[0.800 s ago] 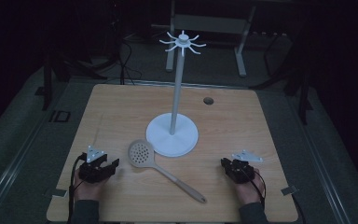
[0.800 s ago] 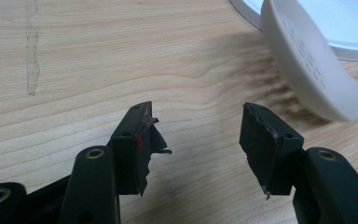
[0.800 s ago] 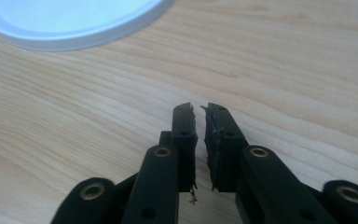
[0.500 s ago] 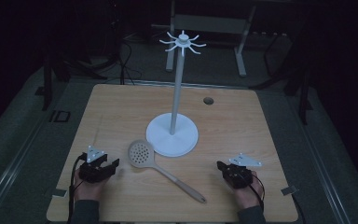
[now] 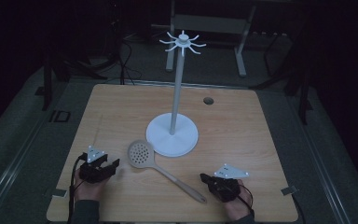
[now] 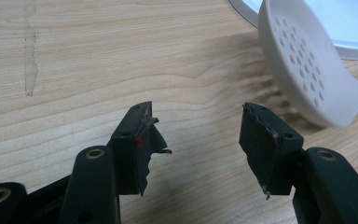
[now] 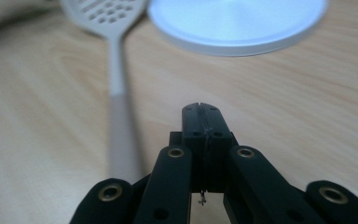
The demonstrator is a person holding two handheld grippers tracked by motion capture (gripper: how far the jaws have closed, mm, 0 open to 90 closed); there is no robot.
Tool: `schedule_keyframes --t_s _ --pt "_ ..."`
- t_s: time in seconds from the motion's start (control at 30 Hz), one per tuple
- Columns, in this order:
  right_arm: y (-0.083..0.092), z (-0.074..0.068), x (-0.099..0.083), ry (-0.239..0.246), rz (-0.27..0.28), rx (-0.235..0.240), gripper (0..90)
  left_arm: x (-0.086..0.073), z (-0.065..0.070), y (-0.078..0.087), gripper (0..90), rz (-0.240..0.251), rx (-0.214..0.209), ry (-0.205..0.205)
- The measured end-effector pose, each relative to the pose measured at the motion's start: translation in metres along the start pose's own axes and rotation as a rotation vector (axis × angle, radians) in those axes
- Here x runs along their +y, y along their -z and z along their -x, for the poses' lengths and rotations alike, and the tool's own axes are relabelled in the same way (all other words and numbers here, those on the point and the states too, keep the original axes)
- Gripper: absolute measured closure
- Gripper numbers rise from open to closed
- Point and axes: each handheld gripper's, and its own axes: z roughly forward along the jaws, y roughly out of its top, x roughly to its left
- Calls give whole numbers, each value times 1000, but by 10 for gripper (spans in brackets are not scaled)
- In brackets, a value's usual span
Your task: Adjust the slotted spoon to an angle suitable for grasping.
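I have both hands low on the near edge of the table (image 5: pixel 121 107), one at each corner, forearms coming in from the bottom of the high view.

My left gripper (image 5: pixel 103 169) rests on the wood at the near left, its hand (image 5: pixel 86 189) behind it, and it points up and to the right toward the skimmer (image 5: pixel 141 153). In the left gripper view its jaws stand wide apart with bare table between the pads (image 6: pixel 137 144); the skimmer's bowl (image 6: pixel 303 65) lies just ahead and to the right of the jaw tips, apart from them.

My right gripper (image 5: pixel 209 179) sits at the near right, its hand (image 5: pixel 235 207) behind it, tips pointing left toward the end of the skimmer's handle. Its jaws are pressed tight together with nothing between them, as the right gripper view shows (image 7: pixel 200 123). In that view the handle (image 7: pixel 119 126) runs past the jaws on their left, near but not touching.

The skimmer lies flat between my two grippers, bowl toward the stand's base (image 5: pixel 186 140) and just beside it, handle slanting down toward the right gripper. The stand (image 5: pixel 176 93) rises upright from the middle of the table, its hooks (image 5: pixel 182 42) spread at the top.
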Motion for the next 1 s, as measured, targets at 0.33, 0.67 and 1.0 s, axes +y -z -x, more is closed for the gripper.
schedule_keyframes --t_s 0.33,0.67,1.0 --pt "-12 -31 -5 73 -25 126 900 0 0 -1 450 -1 0 1" --pt "-29 -52 -14 186 -146 148 900 0 0 0 450 -1 0 0" --pt "-29 -36 -12 198 -158 49 900 0 0 0 450 0 -1 -1"
